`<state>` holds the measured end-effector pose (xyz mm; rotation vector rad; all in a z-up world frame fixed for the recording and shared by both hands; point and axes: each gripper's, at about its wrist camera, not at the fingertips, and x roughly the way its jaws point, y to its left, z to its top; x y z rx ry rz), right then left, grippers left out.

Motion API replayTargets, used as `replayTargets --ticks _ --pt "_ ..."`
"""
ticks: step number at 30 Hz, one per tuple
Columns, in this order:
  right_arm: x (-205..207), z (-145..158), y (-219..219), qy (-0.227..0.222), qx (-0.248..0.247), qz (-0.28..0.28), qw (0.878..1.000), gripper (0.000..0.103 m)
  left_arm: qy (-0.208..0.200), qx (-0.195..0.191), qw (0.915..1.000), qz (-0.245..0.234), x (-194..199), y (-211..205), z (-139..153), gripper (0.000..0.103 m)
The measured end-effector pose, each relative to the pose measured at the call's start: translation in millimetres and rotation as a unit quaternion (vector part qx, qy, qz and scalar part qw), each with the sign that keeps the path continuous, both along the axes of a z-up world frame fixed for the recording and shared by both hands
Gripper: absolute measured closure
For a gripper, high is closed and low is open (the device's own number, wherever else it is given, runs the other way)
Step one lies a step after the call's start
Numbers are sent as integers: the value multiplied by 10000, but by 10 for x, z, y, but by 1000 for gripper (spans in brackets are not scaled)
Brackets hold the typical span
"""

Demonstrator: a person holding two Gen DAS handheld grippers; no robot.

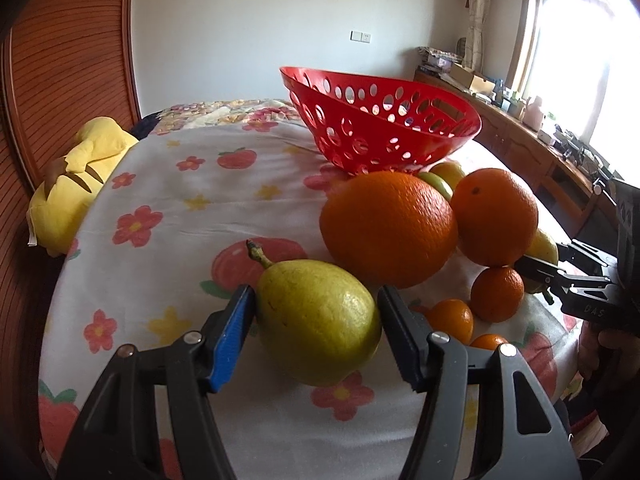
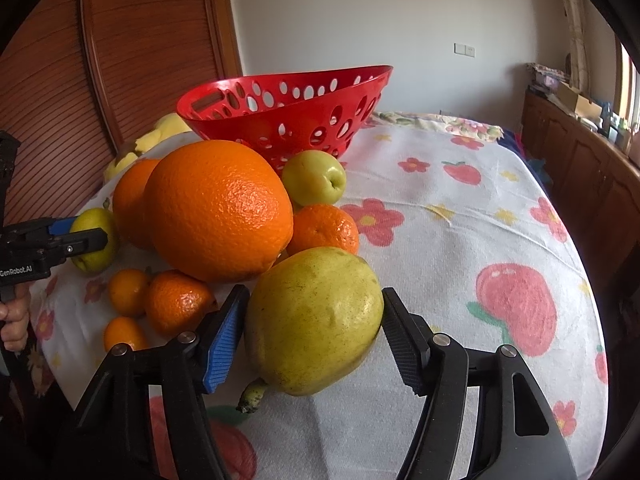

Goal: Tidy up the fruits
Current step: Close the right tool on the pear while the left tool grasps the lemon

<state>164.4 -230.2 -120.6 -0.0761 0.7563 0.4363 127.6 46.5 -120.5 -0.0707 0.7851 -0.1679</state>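
My left gripper (image 1: 316, 320) stands around a yellow-green pear (image 1: 316, 320) lying on the table, both pads touching its sides. My right gripper (image 2: 314, 324) stands likewise around a second yellow-green pear (image 2: 316, 320), pads against it. A red perforated basket (image 1: 440, 136) sits behind the fruit pile, also in the right wrist view (image 2: 224, 120). Two large oranges (image 1: 388, 228) (image 1: 496, 216), several small mandarins (image 1: 496, 294) and a green apple (image 2: 314, 178) lie between the grippers and the basket. The other gripper shows at each view's edge (image 1: 536, 268) (image 2: 92, 236).
A flower-and-fruit patterned cloth (image 1: 192, 184) covers the round table. A yellow plush toy (image 1: 76, 184) lies at its left edge by a wooden slatted door (image 1: 60, 64). A wooden sideboard with clutter (image 1: 520, 128) runs under the window on the right.
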Motion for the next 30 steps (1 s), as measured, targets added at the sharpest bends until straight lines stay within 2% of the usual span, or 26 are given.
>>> replayTargets --ticks 4,15,23,30 --pt "7 22 -42 100 13 -90 9999 35 -26 27 10000 -23 -8 7 42 40" --pt "-42 165 -238 -25 13 -220 9998 36 -293 -26 9996 -36 -78 -15 280 40" --pt "-7 570 -274 -374 158 -137 9991 36 -669 -15 9977 -118 -46 -48 667 40" --pt "276 928 -163 -638 177 -55 9978 36 -849 60 9962 -197 182 -115 882 40"
